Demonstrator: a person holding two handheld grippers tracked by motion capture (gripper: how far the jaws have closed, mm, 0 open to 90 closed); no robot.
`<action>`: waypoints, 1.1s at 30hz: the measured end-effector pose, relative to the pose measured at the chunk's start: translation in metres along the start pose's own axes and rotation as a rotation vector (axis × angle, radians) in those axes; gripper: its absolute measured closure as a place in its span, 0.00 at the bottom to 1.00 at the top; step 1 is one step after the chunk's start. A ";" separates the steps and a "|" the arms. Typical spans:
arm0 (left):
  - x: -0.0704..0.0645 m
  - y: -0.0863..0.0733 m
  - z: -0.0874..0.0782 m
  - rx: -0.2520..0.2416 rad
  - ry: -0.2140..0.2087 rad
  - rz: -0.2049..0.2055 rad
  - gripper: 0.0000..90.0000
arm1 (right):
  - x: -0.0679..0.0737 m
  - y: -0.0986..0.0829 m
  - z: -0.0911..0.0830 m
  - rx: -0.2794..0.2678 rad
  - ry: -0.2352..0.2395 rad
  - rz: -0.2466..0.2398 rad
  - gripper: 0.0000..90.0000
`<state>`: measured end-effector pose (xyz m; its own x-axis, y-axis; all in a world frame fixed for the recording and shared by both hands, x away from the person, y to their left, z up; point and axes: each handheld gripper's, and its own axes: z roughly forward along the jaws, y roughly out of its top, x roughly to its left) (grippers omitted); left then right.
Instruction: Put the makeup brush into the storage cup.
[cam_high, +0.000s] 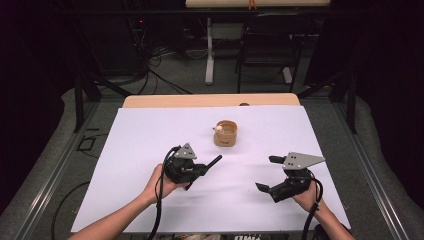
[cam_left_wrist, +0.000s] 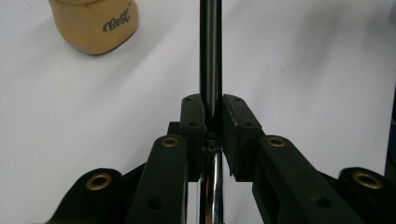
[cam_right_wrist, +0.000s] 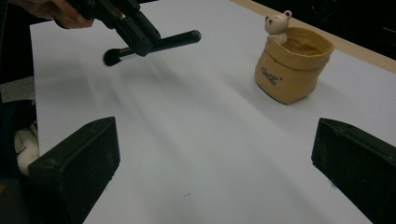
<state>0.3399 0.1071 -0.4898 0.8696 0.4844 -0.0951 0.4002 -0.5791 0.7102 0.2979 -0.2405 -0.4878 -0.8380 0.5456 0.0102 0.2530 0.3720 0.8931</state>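
Left gripper (cam_high: 200, 169) clamps a makeup brush (cam_right_wrist: 154, 45) mid-handle, above the white sheet (cam_high: 150, 145), near-left of the tan pot (cam_high: 226, 133). Pot carries a bear figurine (cam_right_wrist: 277, 25) on its rim; contents unclear. Right gripper (cam_high: 267, 172) near right, jaws wide apart, holding nothing.

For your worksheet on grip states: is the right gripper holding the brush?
No, the left gripper clamps the brush; the right gripper is open.
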 end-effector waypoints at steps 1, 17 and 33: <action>0.000 0.000 0.000 0.008 -0.002 0.005 0.88 | 0.000 0.002 0.002 -0.001 0.009 -0.002 0.00; -0.007 0.004 0.005 0.063 -0.075 0.104 0.88 | 0.004 0.027 0.039 0.019 0.112 -0.054 0.18; -0.017 0.007 0.011 0.108 -0.138 0.191 0.88 | 0.015 0.037 0.070 0.126 0.214 -0.122 0.52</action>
<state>0.3308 0.0876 -0.4911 0.9607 0.2695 -0.0657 0.2468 -0.7220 0.6464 0.3281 -0.1664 -0.4862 -0.9458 0.3246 0.0125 0.1904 0.5228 0.8309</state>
